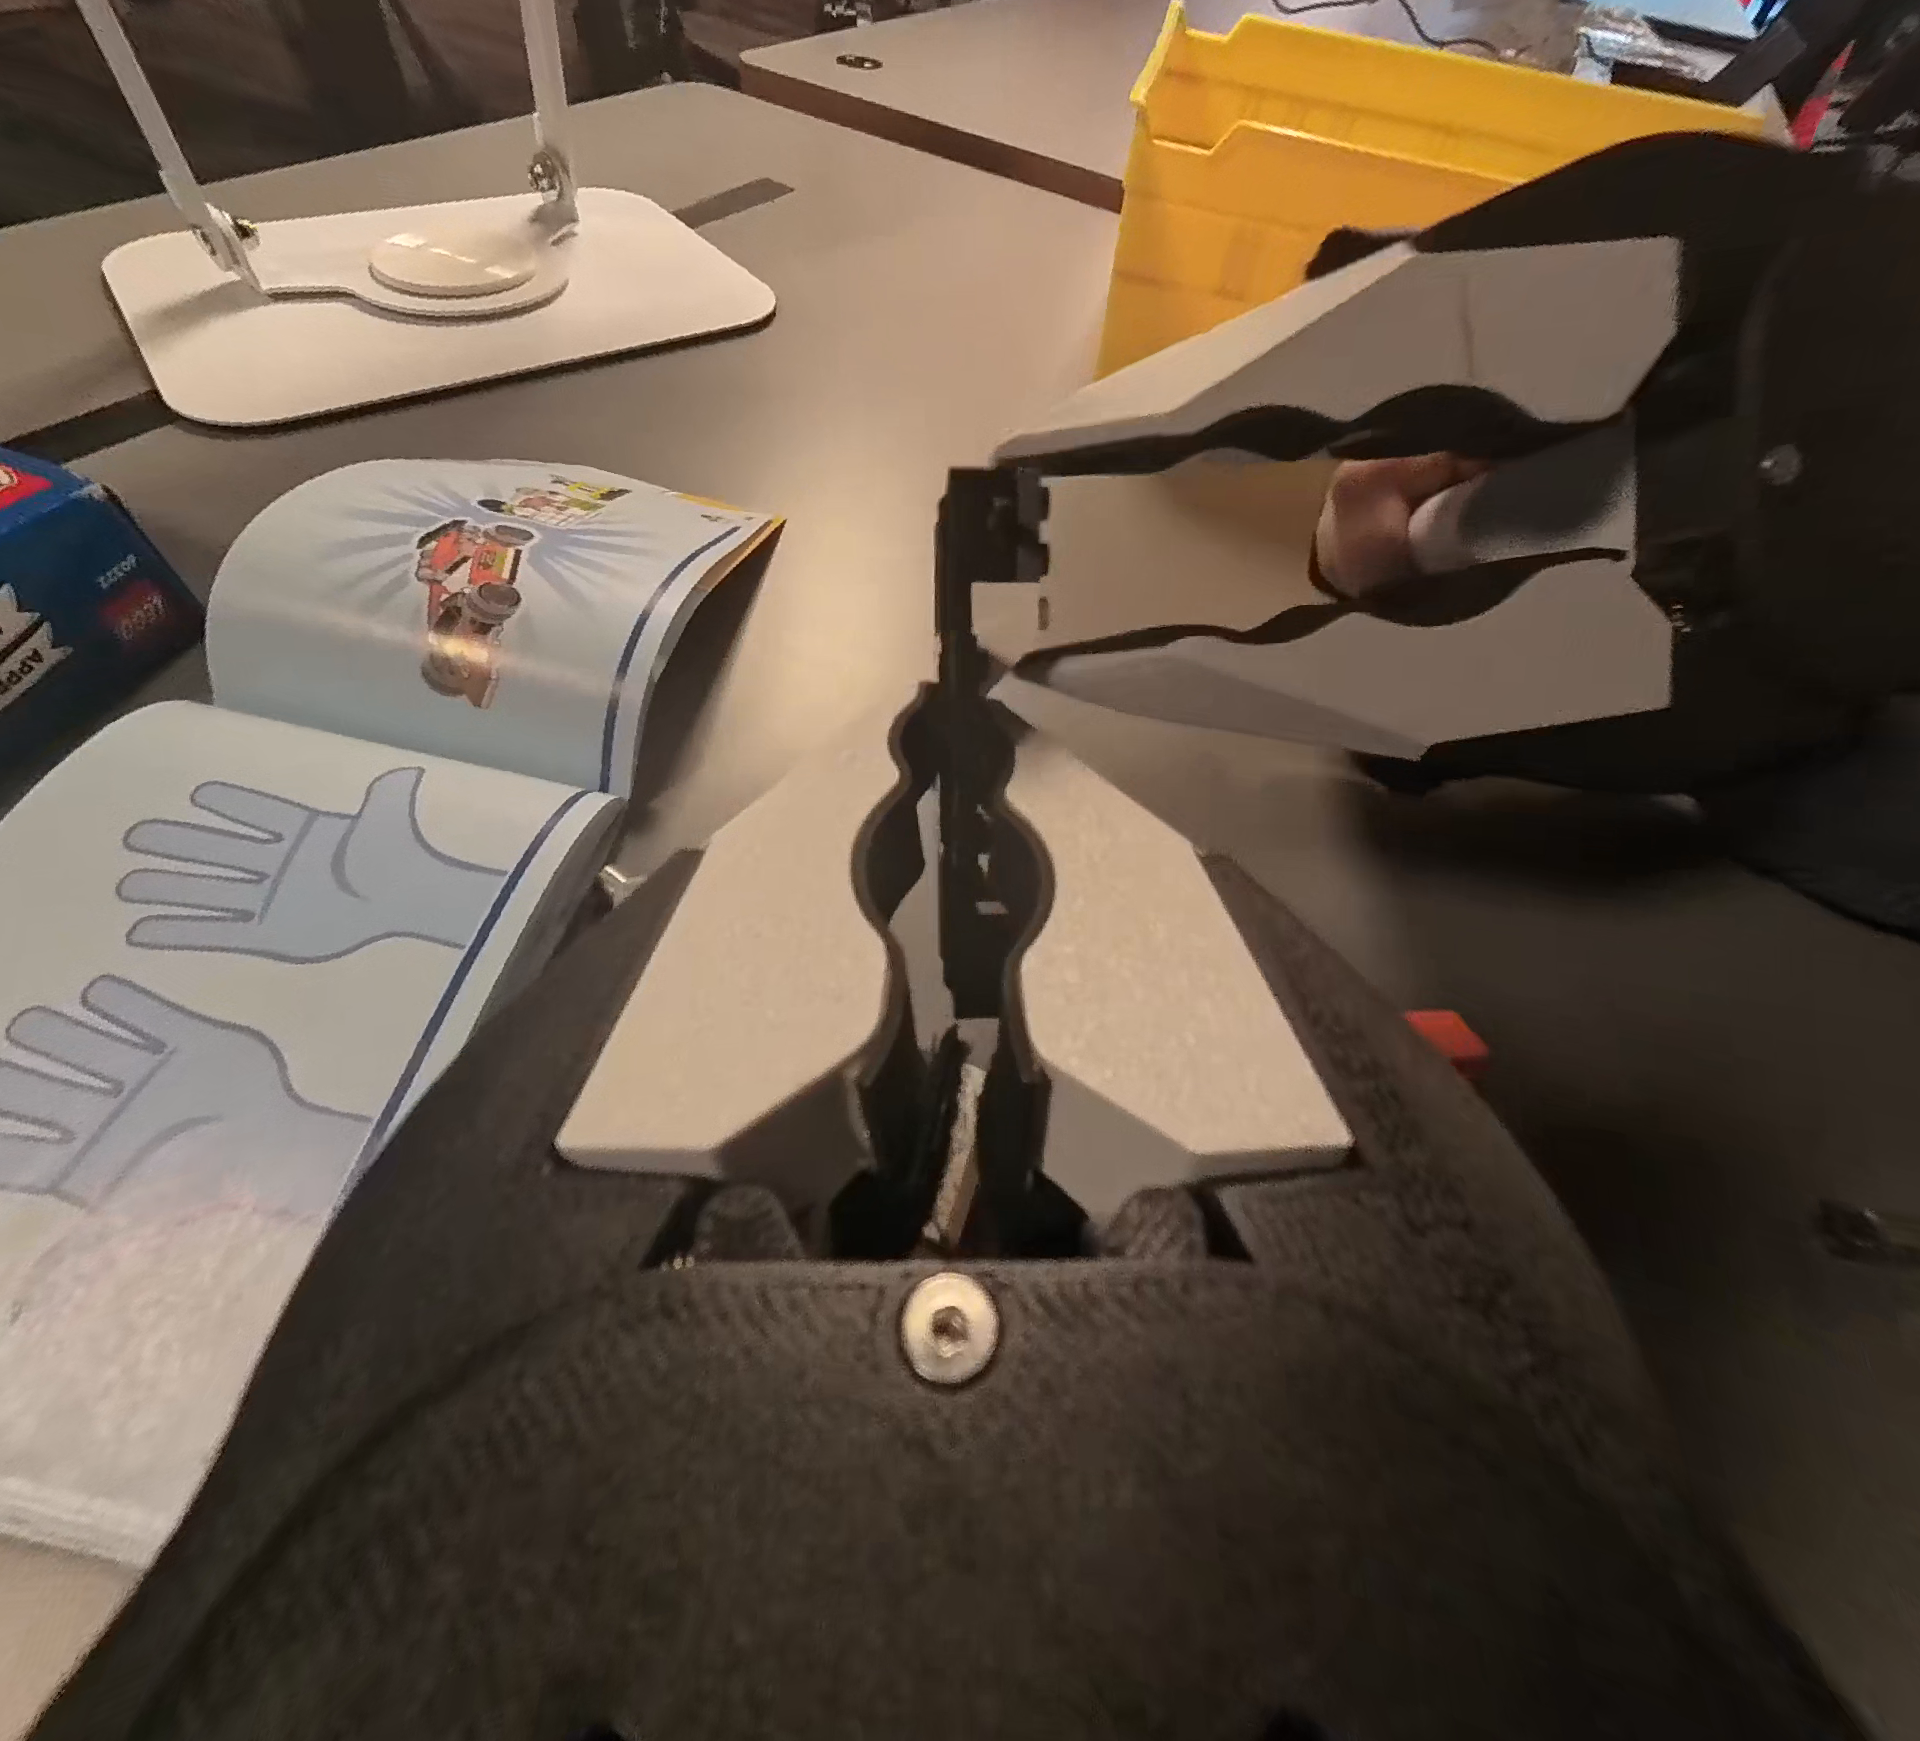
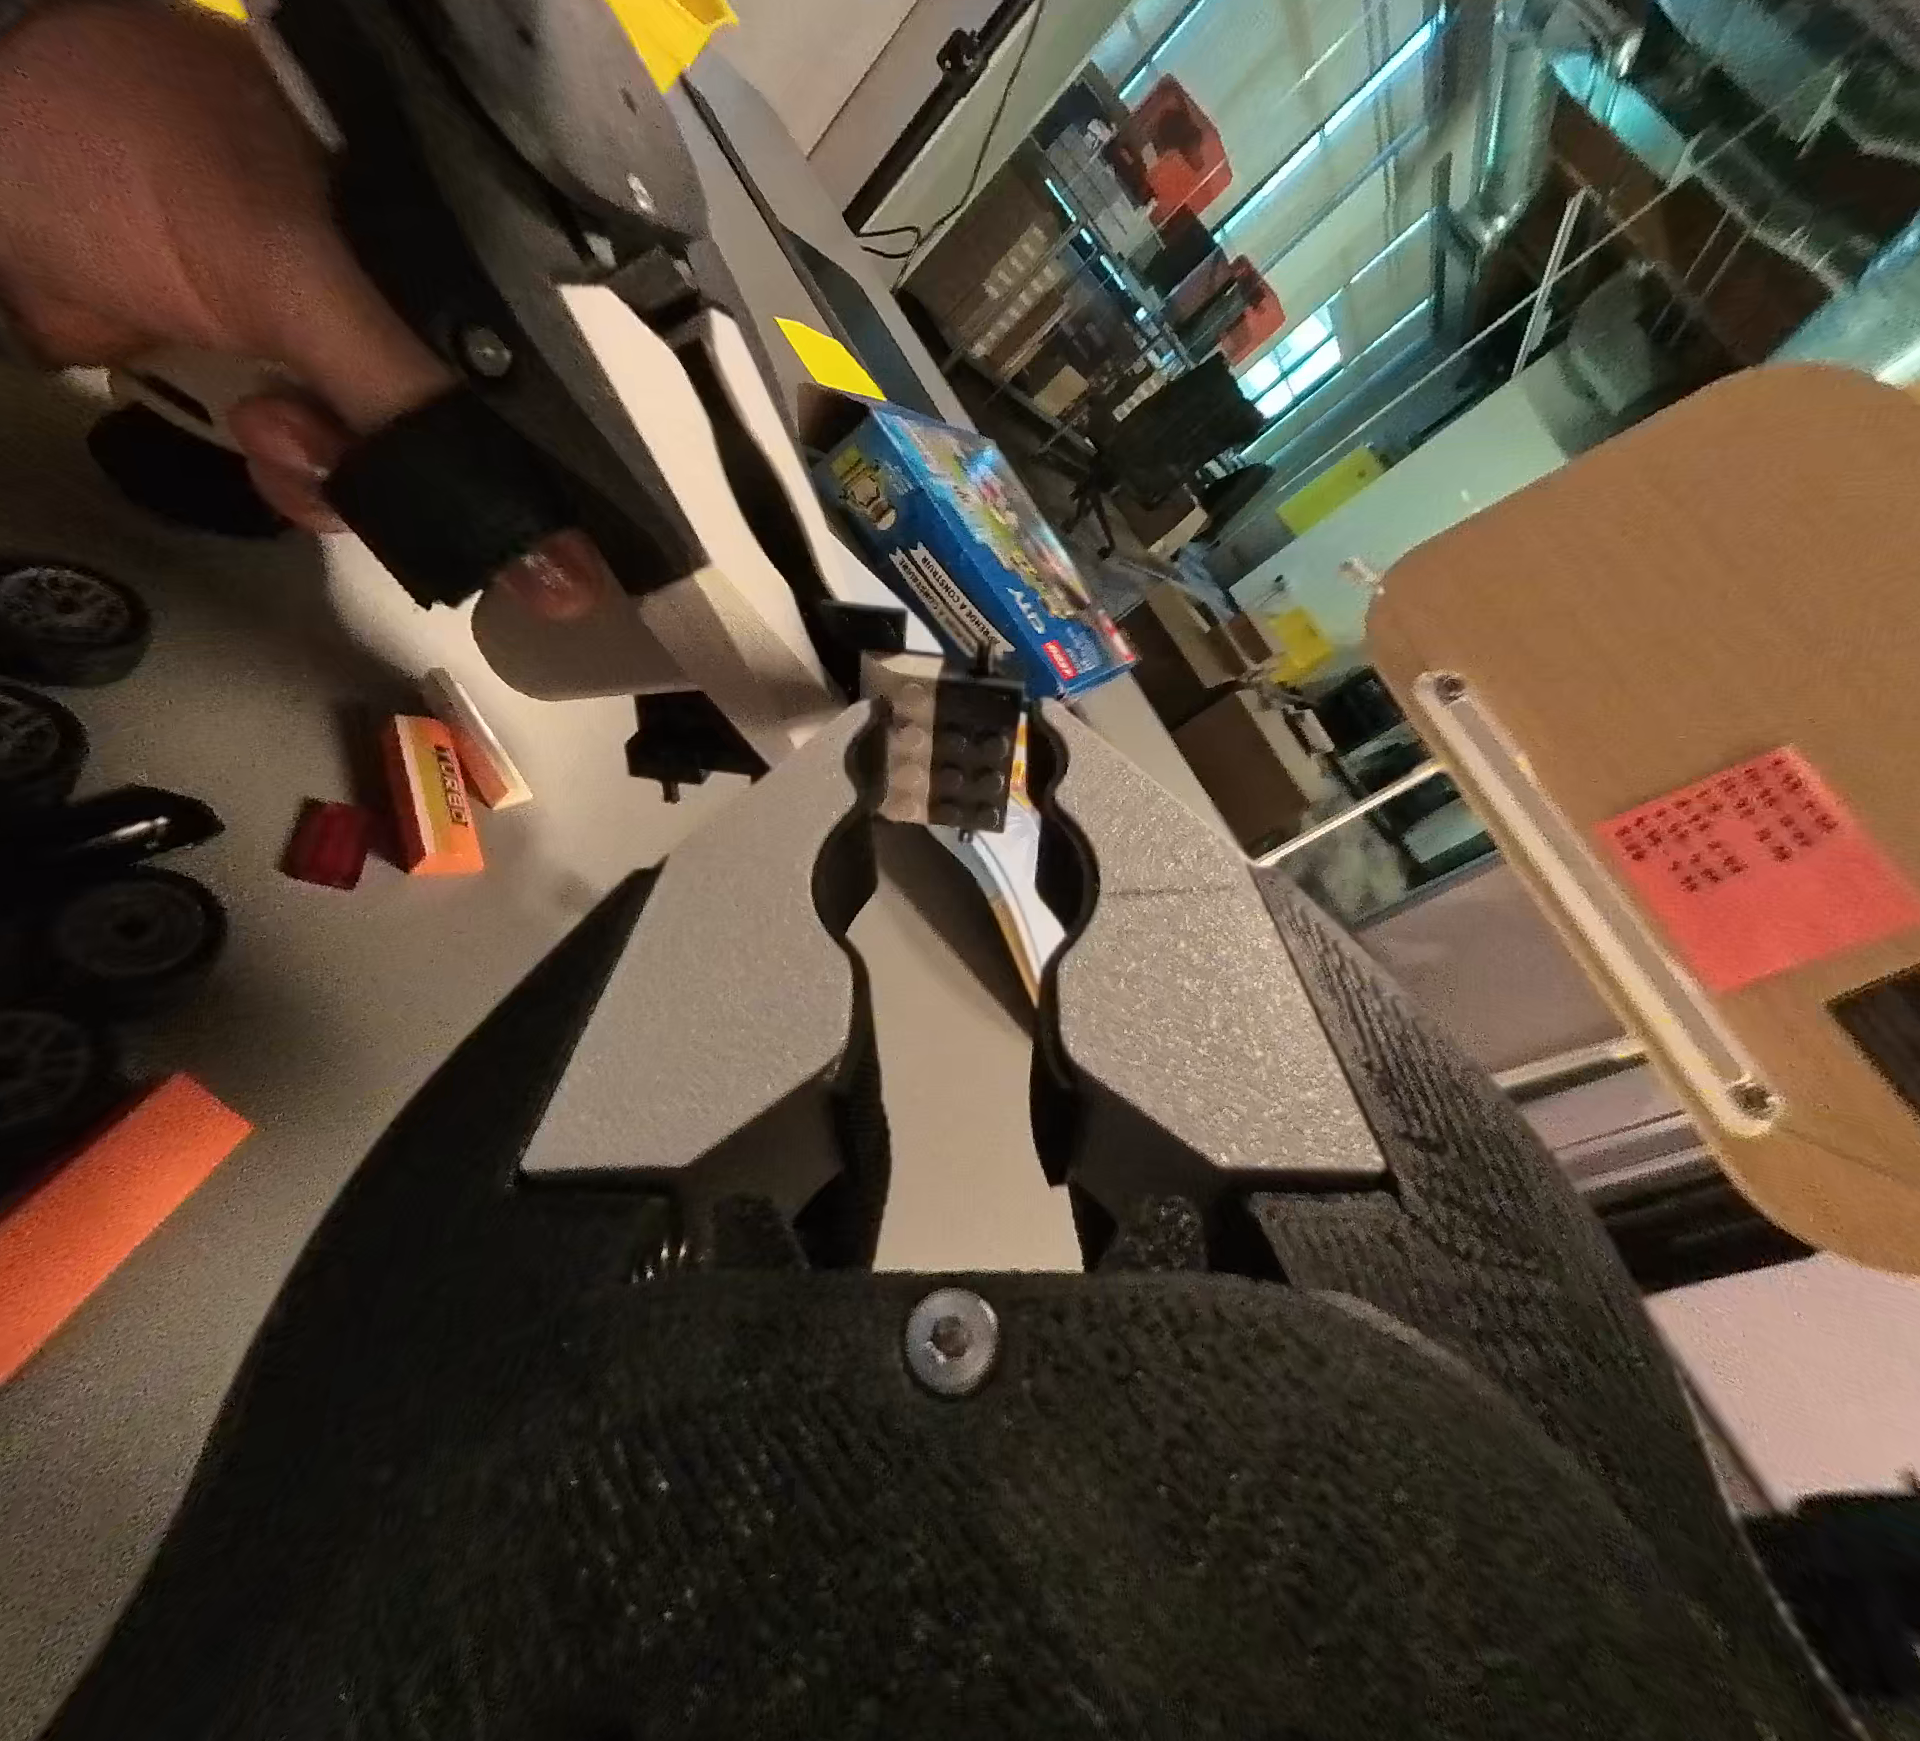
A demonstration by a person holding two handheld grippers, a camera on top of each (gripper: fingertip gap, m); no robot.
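Observation:
My left gripper (image 1: 956,735) is shut on a thin black brick assembly (image 1: 966,860) that stands edge-on between its fingers and sticks out forward above the grey table (image 1: 852,403). My right gripper (image 1: 1008,564) comes in from the right, and its two fingertips straddle the far end of that assembly (image 1: 987,528). In the right wrist view my right gripper (image 2: 951,735) is shut on the studded end, with a black plate (image 2: 971,756) beside a grey strip (image 2: 904,756). The left gripper (image 2: 826,652) shows at upper left, held by a hand (image 2: 156,216).
An open instruction booklet (image 1: 395,652), a blue box (image 1: 73,590) and a white lamp base (image 1: 436,299) lie to the left. A yellow bin (image 1: 1299,164) stands behind. Black wheels (image 2: 73,621), orange and red bricks (image 2: 436,798) and a black part (image 2: 675,746) lie loose on the table.

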